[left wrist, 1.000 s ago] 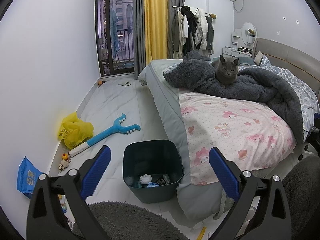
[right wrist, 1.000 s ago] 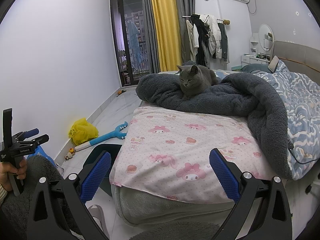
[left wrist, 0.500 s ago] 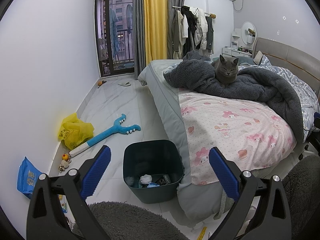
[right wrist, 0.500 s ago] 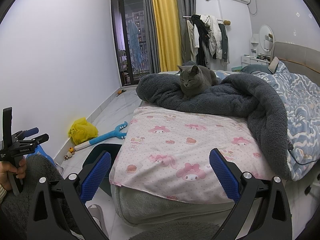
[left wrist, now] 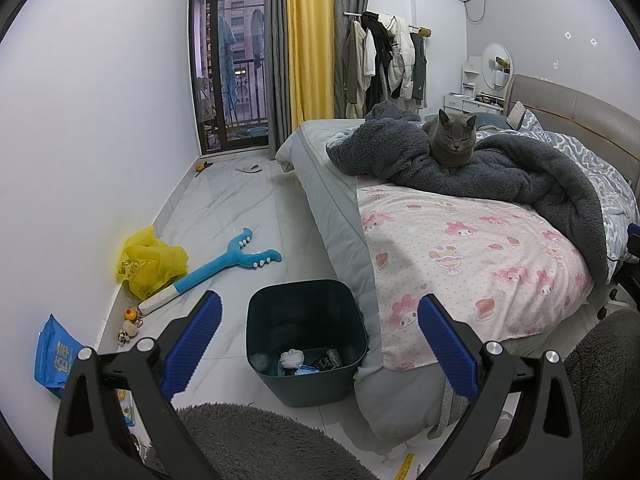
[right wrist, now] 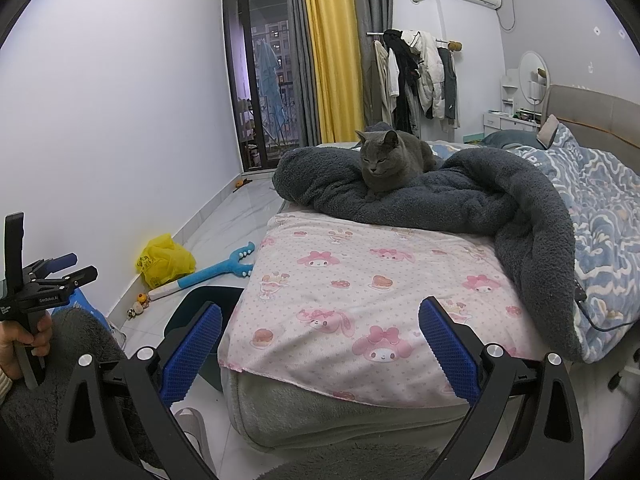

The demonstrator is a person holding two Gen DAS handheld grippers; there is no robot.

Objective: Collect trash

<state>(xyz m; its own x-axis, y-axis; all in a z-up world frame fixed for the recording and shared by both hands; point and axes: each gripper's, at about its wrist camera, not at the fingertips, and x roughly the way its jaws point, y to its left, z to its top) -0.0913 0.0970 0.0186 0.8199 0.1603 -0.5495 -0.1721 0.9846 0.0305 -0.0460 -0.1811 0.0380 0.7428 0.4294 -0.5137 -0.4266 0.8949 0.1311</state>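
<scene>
A dark green bin (left wrist: 306, 336) stands on the floor by the bed's foot corner, with crumpled paper and wrappers (left wrist: 304, 360) at its bottom. My left gripper (left wrist: 318, 344) hovers open above and in front of it, nothing between its blue pads. A yellow plastic bag (left wrist: 150, 262) lies by the left wall, and a blue packet (left wrist: 54, 354) nearer me. My right gripper (right wrist: 320, 348) is open over the bed's foot end, empty. In the right wrist view the bin (right wrist: 200, 308) is half hidden by the bed, and the left gripper (right wrist: 60, 272) shows at far left in a hand.
A grey cat (left wrist: 450, 146) sits on a dark blanket on the bed (left wrist: 460, 248). A blue toy stick (left wrist: 224, 268) and small toys (left wrist: 130, 324) lie on the marble floor by the wall. Grey fuzzy fabric (left wrist: 248, 444) fills the bottom. A slipper (left wrist: 248, 168) lies near the balcony door.
</scene>
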